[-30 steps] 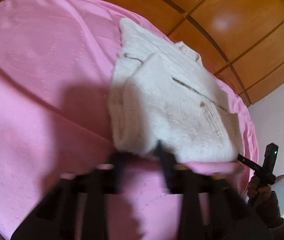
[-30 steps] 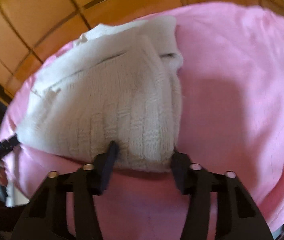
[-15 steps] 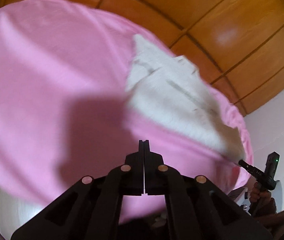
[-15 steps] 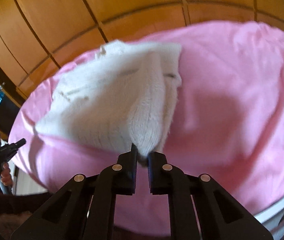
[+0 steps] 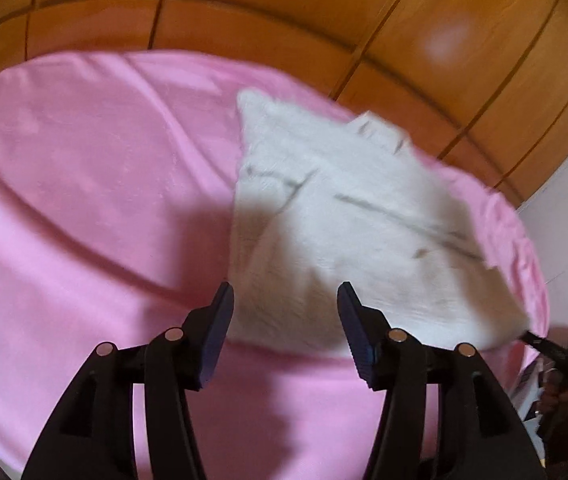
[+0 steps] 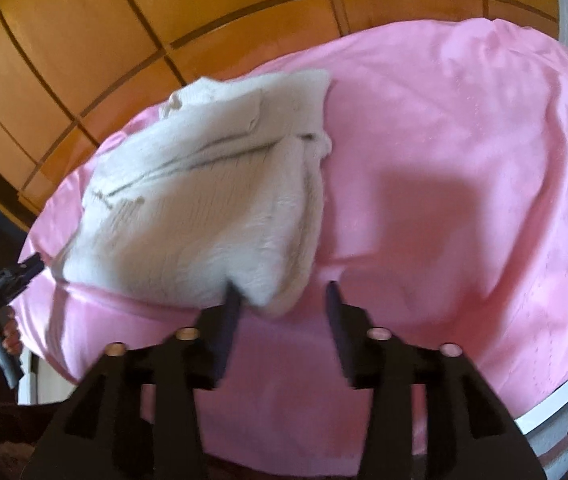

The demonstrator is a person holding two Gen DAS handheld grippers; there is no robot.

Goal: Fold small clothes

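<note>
White knitted garment (image 5: pixel 355 232), soft, light and limp by the look of it, is seen folded right of centre on the pink sheet (image 5: pixel 84 200), best taken by its near corners, while the left gripper (image 5: pixel 284 304) and right gripper (image 6: pixel 280 300), jaws just opened, are held parted and empty.

Before me: pink bedsheet (image 5: pixel 84 200), creased, spread across the bed; behind it, wooden panelled wall (image 5: pixel 284 8), orange-brown, dark seams; white wall (image 5: pixel 563 208) at one side.
</note>
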